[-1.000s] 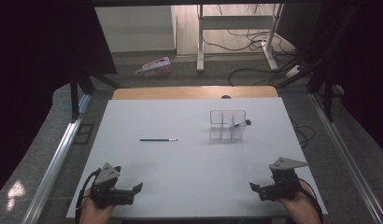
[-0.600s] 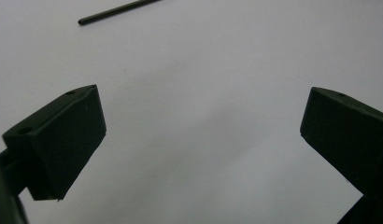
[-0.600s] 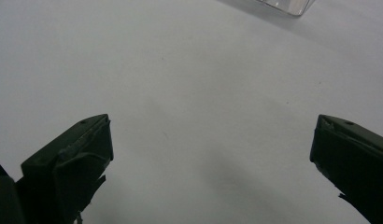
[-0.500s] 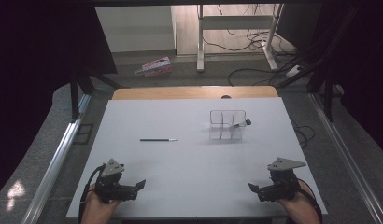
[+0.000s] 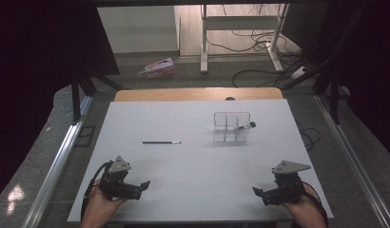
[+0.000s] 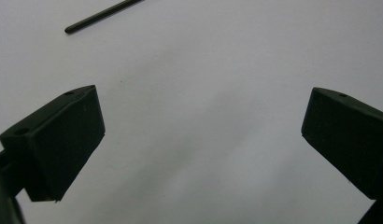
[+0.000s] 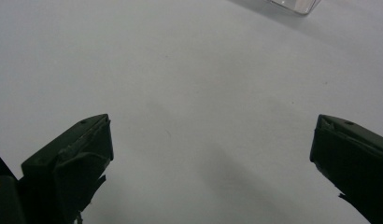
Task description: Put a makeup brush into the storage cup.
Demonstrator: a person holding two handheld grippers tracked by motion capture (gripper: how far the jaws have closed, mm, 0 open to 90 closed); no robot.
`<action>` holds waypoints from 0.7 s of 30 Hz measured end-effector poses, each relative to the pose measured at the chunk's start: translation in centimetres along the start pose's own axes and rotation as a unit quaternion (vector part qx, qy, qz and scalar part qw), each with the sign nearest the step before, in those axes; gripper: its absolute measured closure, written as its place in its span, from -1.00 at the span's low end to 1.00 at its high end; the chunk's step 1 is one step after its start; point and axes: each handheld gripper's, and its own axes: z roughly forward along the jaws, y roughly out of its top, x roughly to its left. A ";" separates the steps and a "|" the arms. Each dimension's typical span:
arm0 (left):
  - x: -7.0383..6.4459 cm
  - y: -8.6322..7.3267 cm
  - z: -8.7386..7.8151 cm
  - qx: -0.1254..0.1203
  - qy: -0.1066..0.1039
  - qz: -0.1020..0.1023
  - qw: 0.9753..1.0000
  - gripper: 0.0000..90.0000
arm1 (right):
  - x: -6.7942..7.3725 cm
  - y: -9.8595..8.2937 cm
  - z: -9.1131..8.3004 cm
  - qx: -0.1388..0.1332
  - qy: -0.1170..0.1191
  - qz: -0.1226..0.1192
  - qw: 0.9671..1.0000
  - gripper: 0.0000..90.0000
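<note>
The left gripper (image 5: 136, 186) has slid a little toward the middle of the counter (image 5: 193, 166); the right gripper (image 5: 264, 194) has stayed put. Both rest low at the near edge, fingers spread wide and holding nothing. The black pen (image 5: 160, 142) lies flat ahead of the left one, probably next to be picked up. The clear box (image 5: 231, 127) stands well apart.

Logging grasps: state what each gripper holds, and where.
Nothing is held. The left gripper and right gripper are open over the table; the pen lies untouched.
</note>
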 end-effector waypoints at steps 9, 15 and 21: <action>0.8 1.3 0.2 0.012 -0.002 0.022 1.000 -1.00 | 0.0 0.0 0.0 0.002 0.001 -0.002 1.000 -1.00; 1.3 2.2 0.6 0.016 -0.010 0.027 0.999 -1.00 | -0.1 0.0 0.0 0.000 0.003 0.000 1.000 -1.00; 1.8 3.1 1.0 0.028 -0.014 0.040 0.999 -1.00 | -0.1 0.0 0.1 0.002 0.003 -0.003 1.000 -1.00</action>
